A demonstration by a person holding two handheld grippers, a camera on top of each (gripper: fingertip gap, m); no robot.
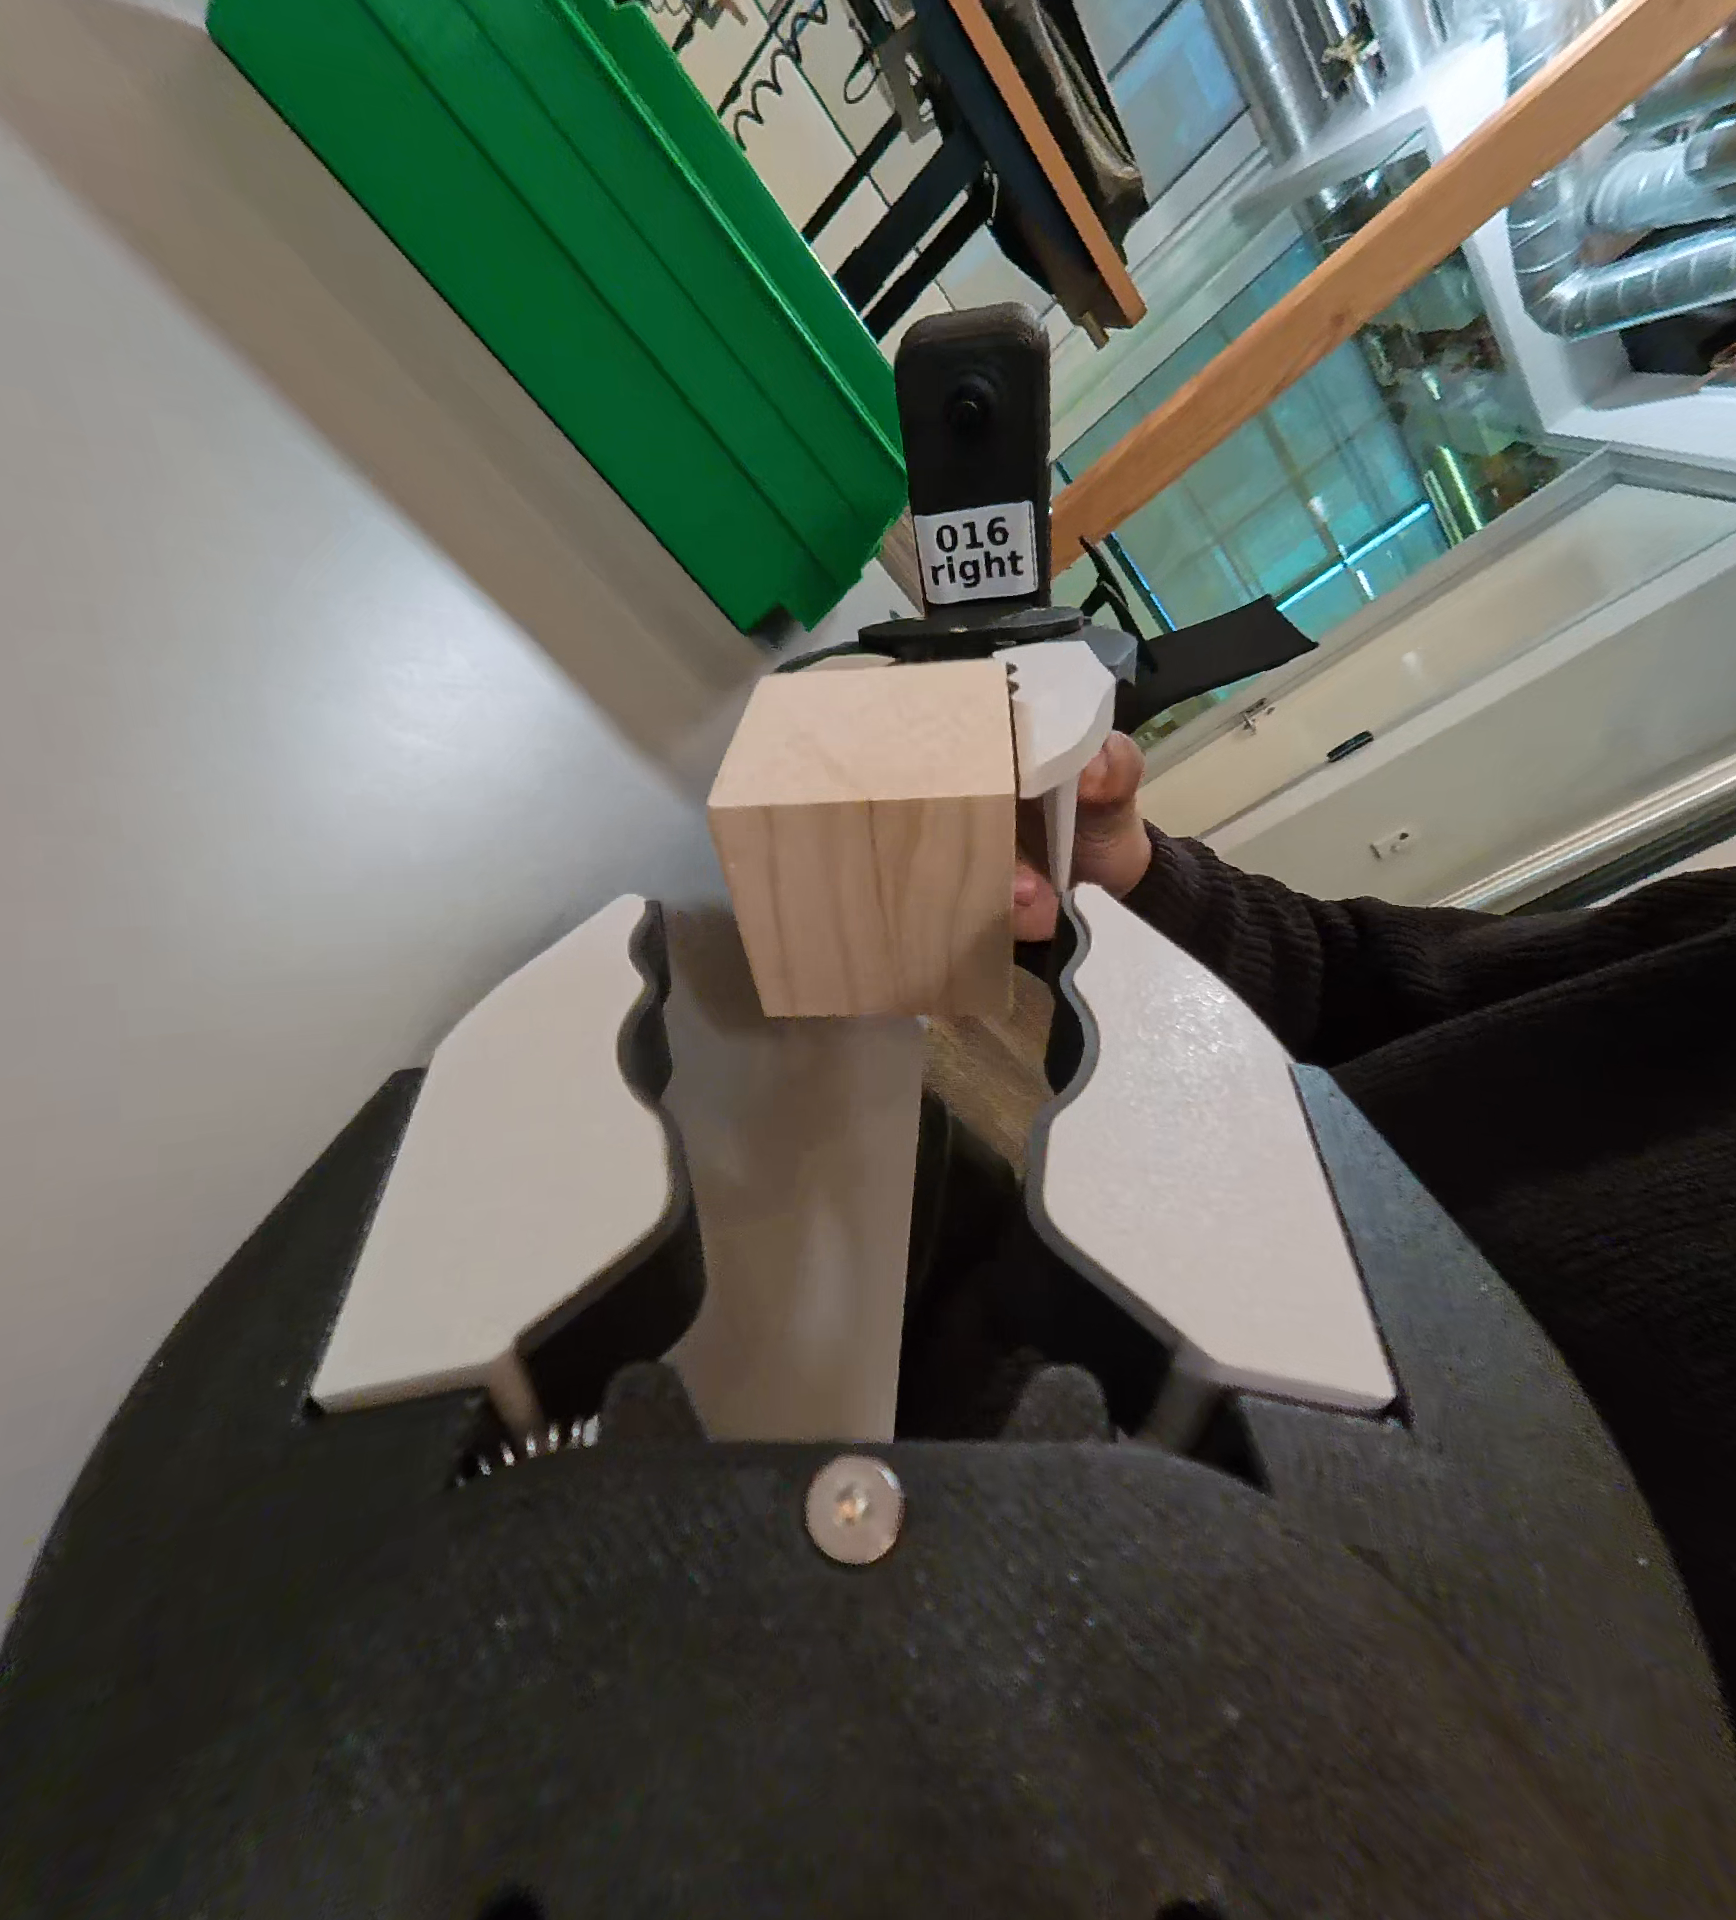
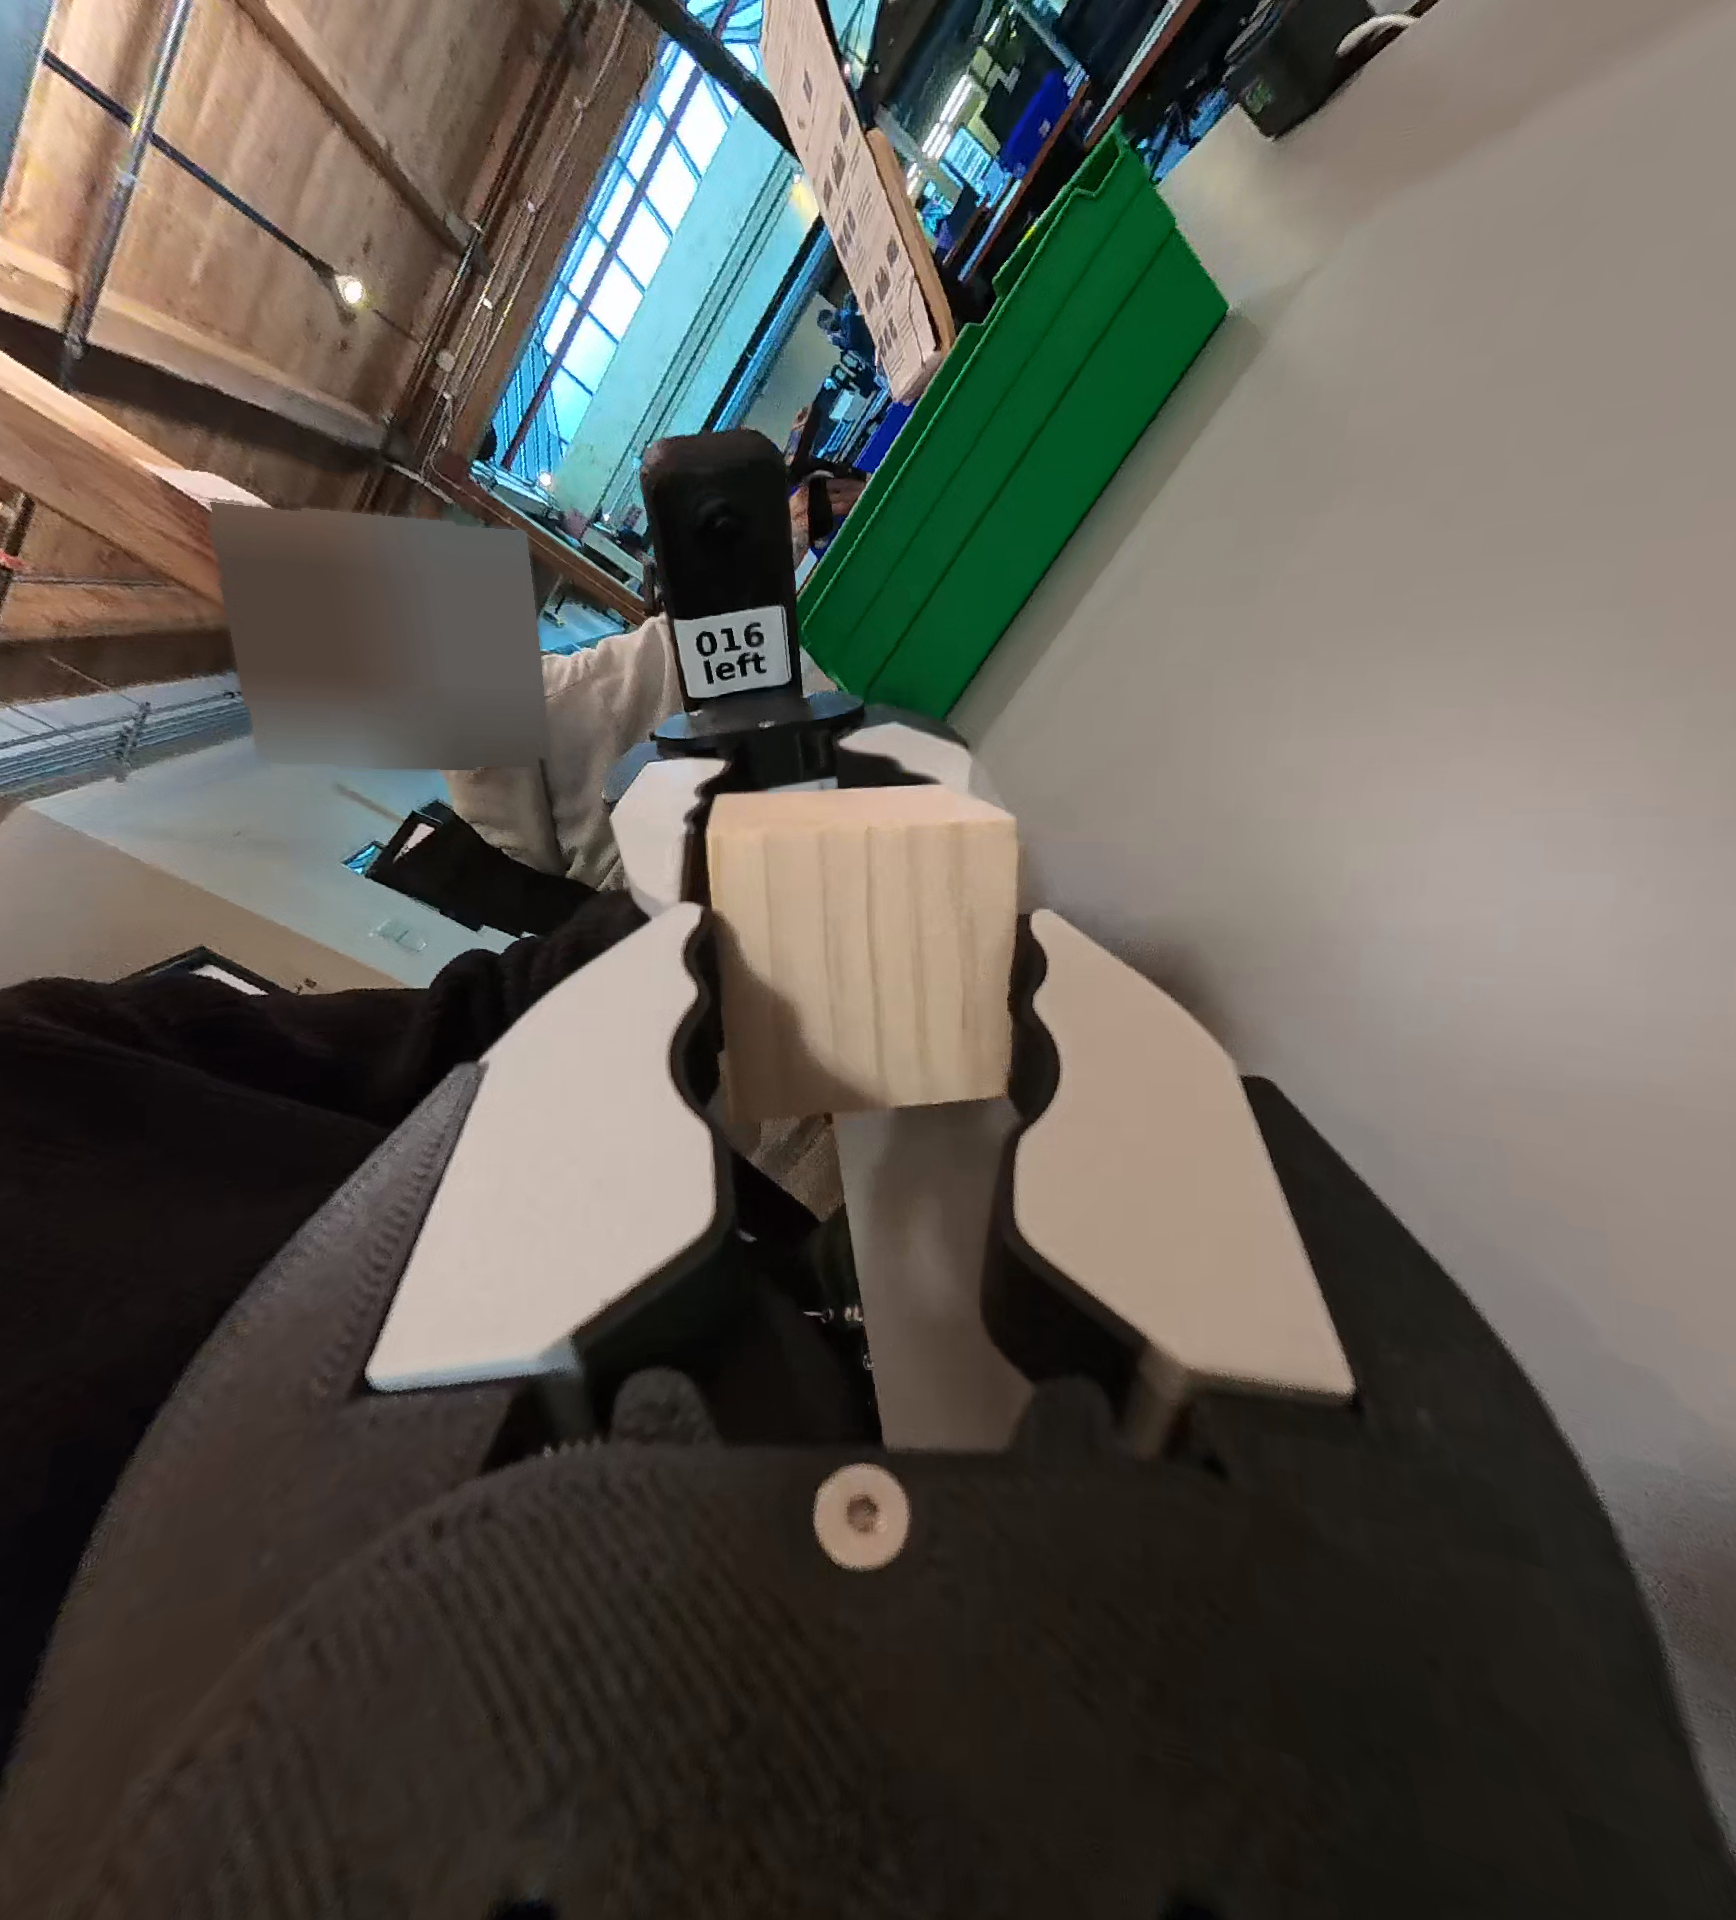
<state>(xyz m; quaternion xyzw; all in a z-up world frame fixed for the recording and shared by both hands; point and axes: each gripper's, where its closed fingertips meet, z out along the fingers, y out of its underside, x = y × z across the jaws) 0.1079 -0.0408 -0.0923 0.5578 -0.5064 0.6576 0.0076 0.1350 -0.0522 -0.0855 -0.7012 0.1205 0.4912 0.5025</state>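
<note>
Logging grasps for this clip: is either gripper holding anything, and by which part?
The right gripper clamps the pale wooden cube by two opposite side faces; the left gripper is open, holding nothing.

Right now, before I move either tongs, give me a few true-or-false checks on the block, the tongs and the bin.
1. The right tongs grip the wooden block by two opposite sides. True.
2. The left tongs are clamped shut. False: they stand open, with the block just at their tips.
3. The bin on the white table is red. False: it is green.
4. The two tongs face each other across the block. True.
</note>
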